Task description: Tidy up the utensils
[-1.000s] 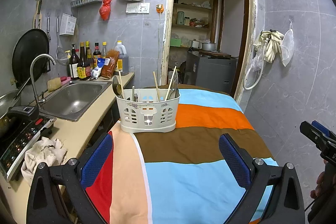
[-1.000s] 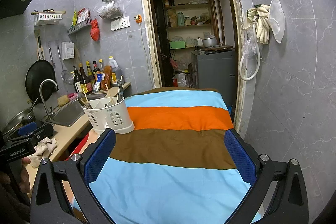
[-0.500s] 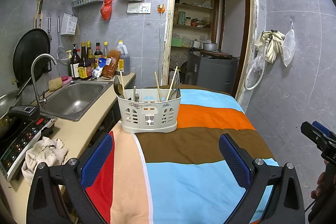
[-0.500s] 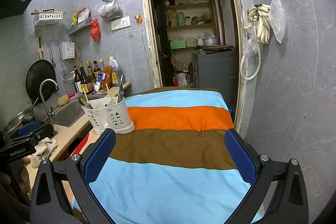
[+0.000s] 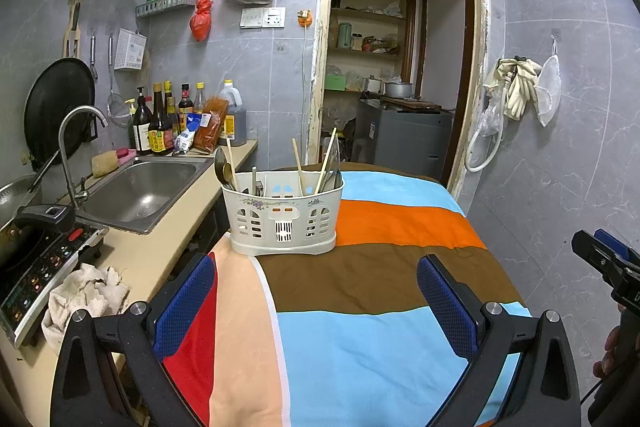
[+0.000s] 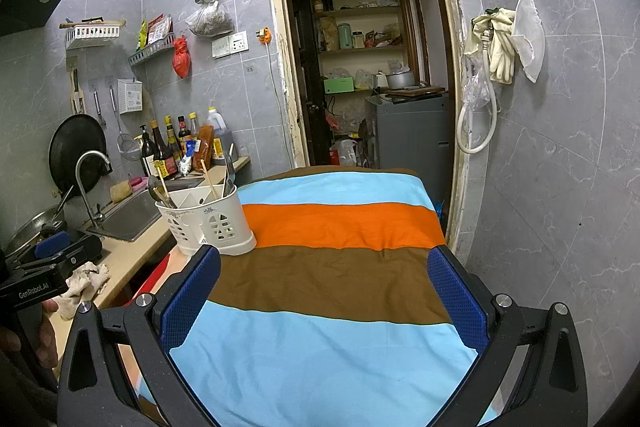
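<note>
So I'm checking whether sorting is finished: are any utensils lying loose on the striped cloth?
No, the striped cloth bears only the caddy, and the spoons and chopsticks all stand inside it.

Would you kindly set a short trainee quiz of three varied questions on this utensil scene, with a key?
1. True or false: the left gripper holds a spoon.
2. The white utensil caddy stands on: A the sink, B the striped cloth, C the stove.
3. Fill in: both the left and the right gripper are ____.

Key: 1 false; 2 B; 3 open.
</note>
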